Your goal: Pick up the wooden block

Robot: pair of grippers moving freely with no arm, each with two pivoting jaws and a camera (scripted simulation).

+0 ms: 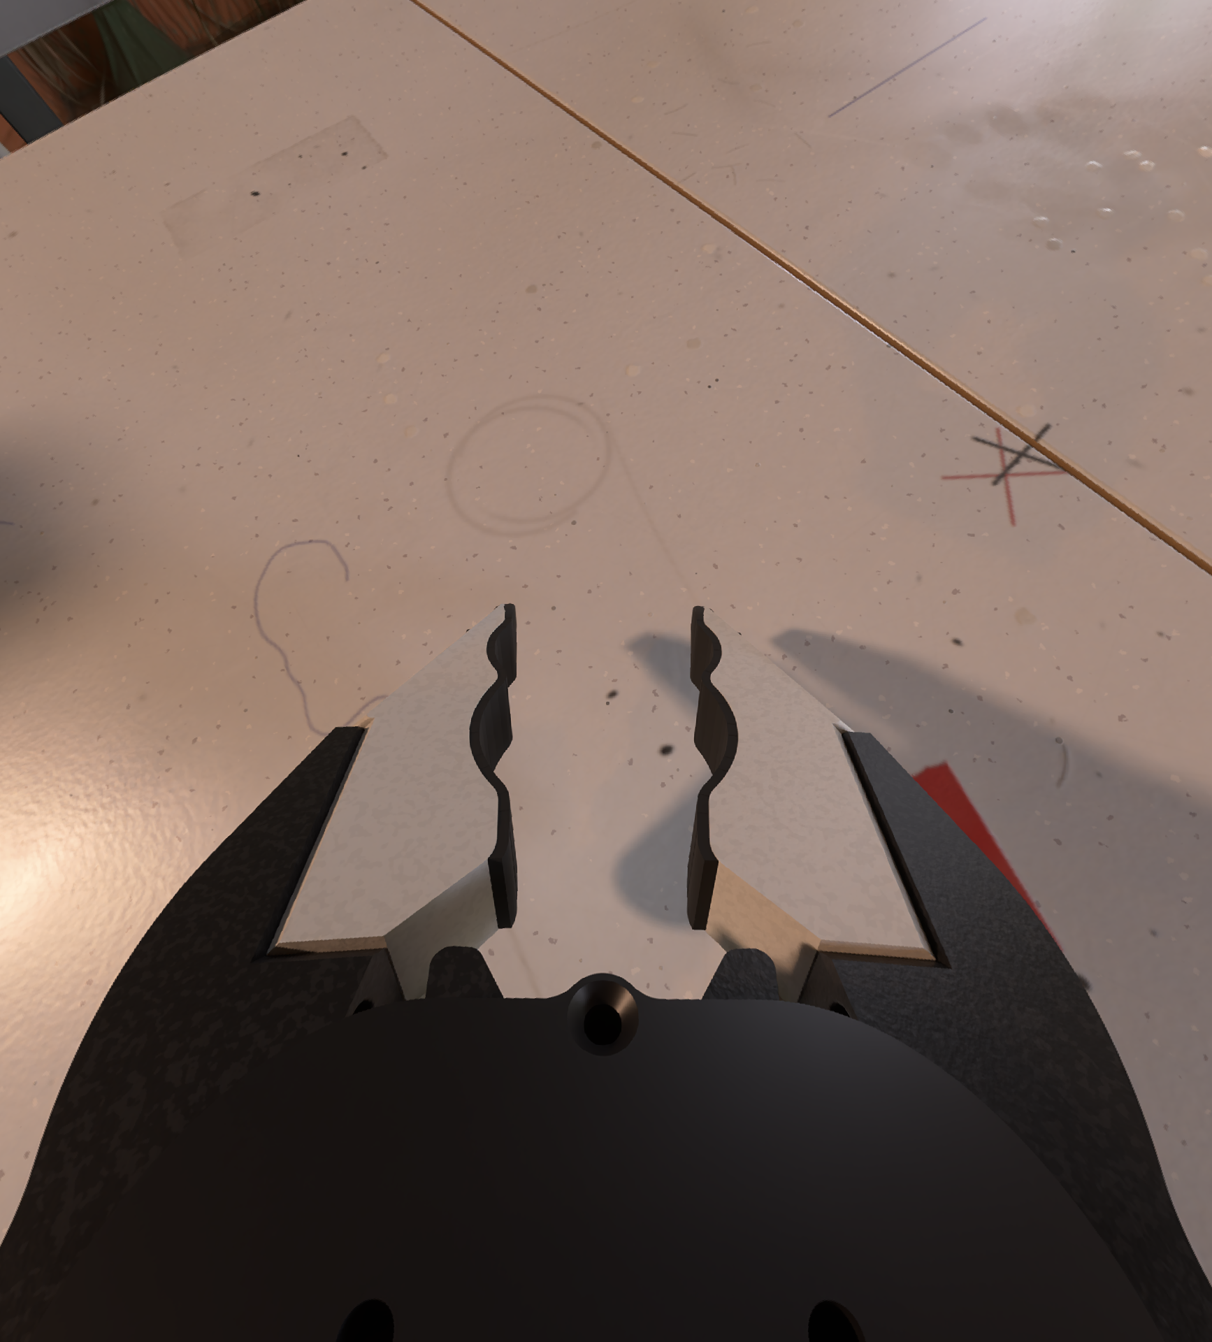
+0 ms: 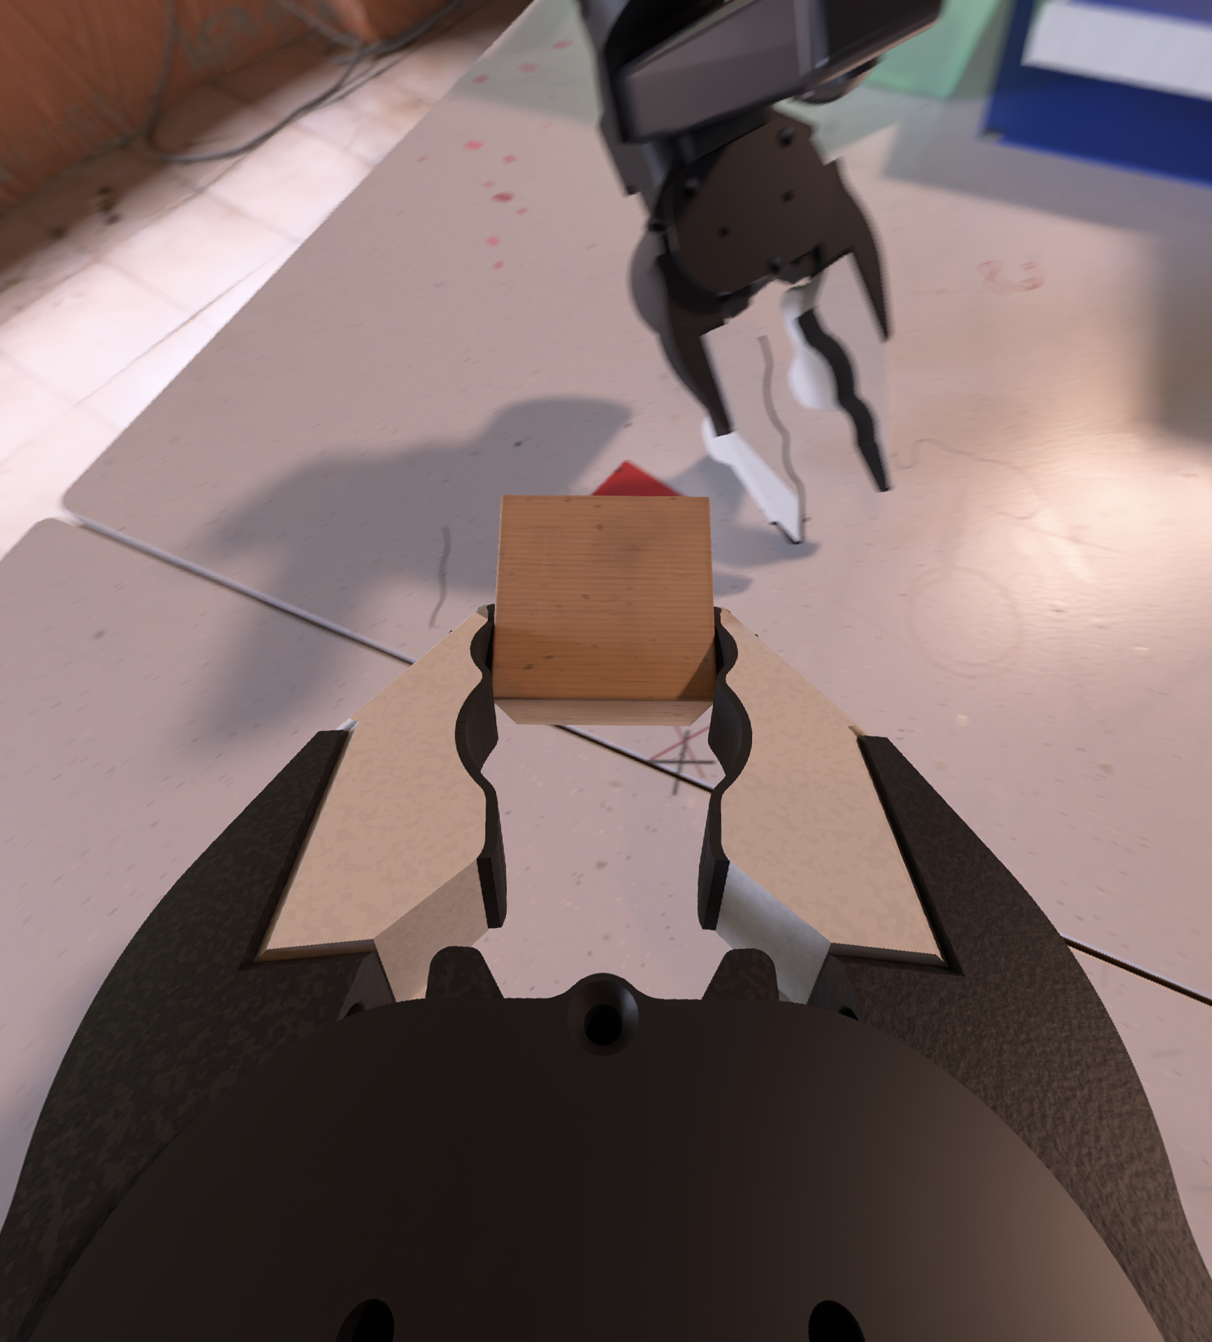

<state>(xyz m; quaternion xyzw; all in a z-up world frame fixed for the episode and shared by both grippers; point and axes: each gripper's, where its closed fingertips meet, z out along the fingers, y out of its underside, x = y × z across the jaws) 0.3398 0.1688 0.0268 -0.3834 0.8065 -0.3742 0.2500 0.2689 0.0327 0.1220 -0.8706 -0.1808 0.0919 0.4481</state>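
In the right wrist view, my right gripper (image 2: 603,639) is shut on the wooden block (image 2: 602,603), a light brown cube held between the fingertips above the table (image 2: 225,726). The block's far half sticks out past the tips. My left gripper (image 1: 603,617) is open and empty in the left wrist view, hovering over the bare tabletop (image 1: 298,327). It also shows in the right wrist view (image 2: 835,501), farther off beyond the block, jaws apart and pointing down at the table. The block is not in the left wrist view.
A red flat patch (image 2: 636,483) lies on the table behind the block; it also shows at the right of the left wrist view (image 1: 966,820). A seam (image 1: 806,276) runs between table panels. The table edge and tiled floor (image 2: 116,290) lie to the left.
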